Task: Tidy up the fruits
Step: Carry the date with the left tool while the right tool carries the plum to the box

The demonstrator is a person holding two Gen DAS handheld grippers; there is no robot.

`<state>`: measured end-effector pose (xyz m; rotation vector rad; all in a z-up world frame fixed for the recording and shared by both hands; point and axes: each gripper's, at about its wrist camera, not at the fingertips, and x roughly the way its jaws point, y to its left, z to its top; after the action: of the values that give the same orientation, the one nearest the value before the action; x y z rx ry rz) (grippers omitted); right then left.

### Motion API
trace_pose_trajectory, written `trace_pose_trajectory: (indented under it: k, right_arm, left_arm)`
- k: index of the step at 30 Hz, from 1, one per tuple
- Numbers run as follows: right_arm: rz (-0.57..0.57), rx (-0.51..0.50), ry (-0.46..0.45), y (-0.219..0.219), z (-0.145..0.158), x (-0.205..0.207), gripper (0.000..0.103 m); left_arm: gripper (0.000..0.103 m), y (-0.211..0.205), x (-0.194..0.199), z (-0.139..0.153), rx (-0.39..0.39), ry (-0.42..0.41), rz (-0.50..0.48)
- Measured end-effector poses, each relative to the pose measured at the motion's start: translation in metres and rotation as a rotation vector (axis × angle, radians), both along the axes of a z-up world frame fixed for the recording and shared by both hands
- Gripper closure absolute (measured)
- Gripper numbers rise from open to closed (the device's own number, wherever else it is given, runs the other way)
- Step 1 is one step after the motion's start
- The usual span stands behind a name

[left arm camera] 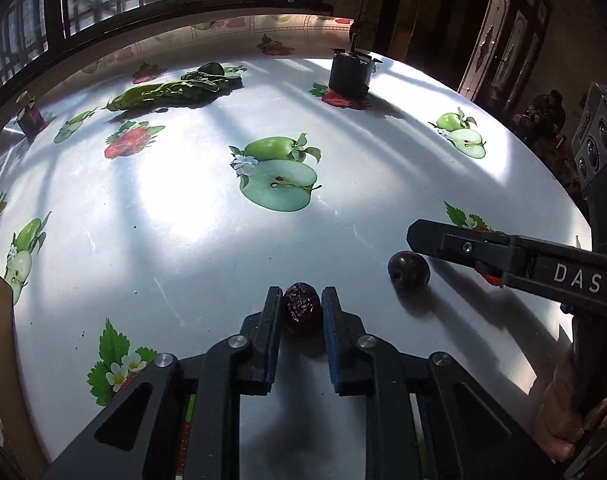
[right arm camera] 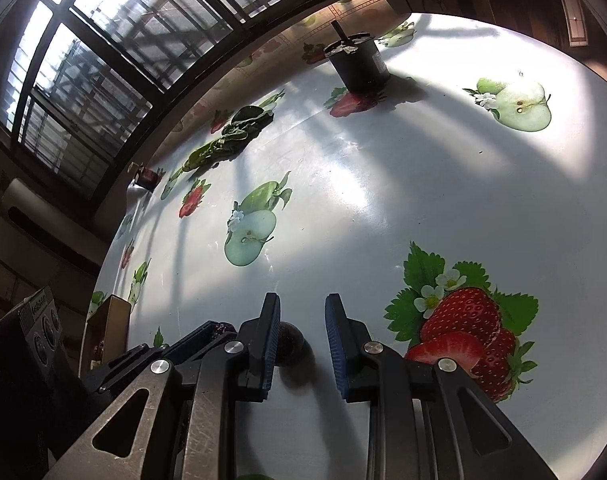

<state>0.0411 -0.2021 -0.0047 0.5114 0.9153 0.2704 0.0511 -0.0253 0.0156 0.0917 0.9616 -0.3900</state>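
Two small dark fruits lie near the front edge of a round table (left arm camera: 207, 216) covered in a glossy white cloth printed with apples and strawberries.

The left gripper (left arm camera: 302, 294) is clamped on one of them, a wrinkled date (left arm camera: 302, 316). Its two pads press on the date's flanks, and the date rests on the cloth or just above it.

The other fruit, a smooth round plum (left arm camera: 408, 271), sits loose on the table just to the right. The right gripper (right arm camera: 302, 300) reaches in from the right with its tip just beside the plum. Its jaws are drawn in narrow and hold nothing. In the right wrist view the plum lies partly hidden behind one finger, not between the pads.

The date looks light and leathery, and its creased skin should give the pads good purchase. A hold across its middle, as here, seems sound.

The plum looks heavier, slick and likely to roll on the shiny cloth. Its flesh would probably bruise under a hard squeeze, so a gentle grip across its widest part seems best.

Leafy greens (left arm camera: 175, 90) and a black cylinder (left arm camera: 349, 74) sit far back, well apart from the fruits.
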Motion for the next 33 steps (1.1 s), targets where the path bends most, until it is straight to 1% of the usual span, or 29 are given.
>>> trace_pose_trajectory:
  k: [2,5,6,8,9,10,13,14,15,18,20,24,25,29,31,33]
  right_arm:
    - [0.02,-0.039,-0.002,0.009,0.0,0.0,0.078]
    - [0.059,-0.063,-0.005,0.021,-0.001,0.001,0.078]
    - [0.068,-0.075,-0.006,0.024,-0.001,0.001,0.077]
    - [0.083,-0.101,-0.007,0.031,-0.003,0.001,0.072]
    - [0.088,-0.118,-0.012,0.034,-0.002,0.0,0.071]
    - [0.094,-0.138,-0.018,0.037,-0.001,0.0,0.071]
    - [0.111,-0.205,-0.04,0.047,0.0,-0.003,0.071]
    - [0.116,-0.232,-0.048,0.051,0.0,-0.005,0.071]
    - [0.12,-0.259,-0.056,0.054,0.0,-0.006,0.071]
    - [0.143,-0.323,-0.072,0.064,0.001,-0.009,0.072]
    - [0.154,-0.351,-0.077,0.069,0.001,-0.011,0.072]
    - [0.158,-0.377,-0.079,0.07,0.001,-0.013,0.073]
    - [0.155,-0.375,-0.079,0.07,0.001,-0.013,0.077]
    - [0.124,-0.354,-0.091,0.065,0.005,-0.015,0.08]
    - [0.108,-0.348,-0.097,0.063,0.007,-0.016,0.081]
    - [0.096,-0.348,-0.103,0.062,0.008,-0.017,0.081]
  left_arm:
    - [0.084,0.01,-0.002,-0.001,0.026,-0.006,0.027]
    - [0.084,0.019,-0.001,-0.001,-0.021,-0.001,0.034]
    - [0.083,0.019,-0.001,-0.001,-0.025,-0.007,0.031]
    - [0.078,0.016,-0.003,-0.001,-0.028,-0.017,0.007]
    - [0.075,0.015,-0.003,-0.001,-0.027,-0.019,0.0]
    - [0.075,0.014,-0.004,-0.001,-0.02,-0.023,-0.003]
    - [0.076,0.013,-0.004,-0.001,-0.007,-0.018,-0.018]
    - [0.078,0.014,-0.004,-0.001,-0.007,-0.01,-0.015]
    - [0.083,0.016,-0.003,0.0,-0.007,-0.001,-0.006]
    - [0.083,0.025,0.001,0.0,-0.059,0.033,0.016]
    - [0.083,0.029,0.002,0.001,-0.063,0.029,0.039]
    - [0.083,0.038,0.006,0.0,-0.112,0.034,0.081]
    - [0.083,0.04,0.006,0.0,-0.115,0.033,0.09]
    - [0.083,0.049,0.009,0.004,-0.121,0.035,0.131]
    - [0.083,0.059,0.003,0.015,-0.132,0.015,0.159]
    - [0.083,0.073,-0.01,0.03,-0.138,-0.023,0.184]
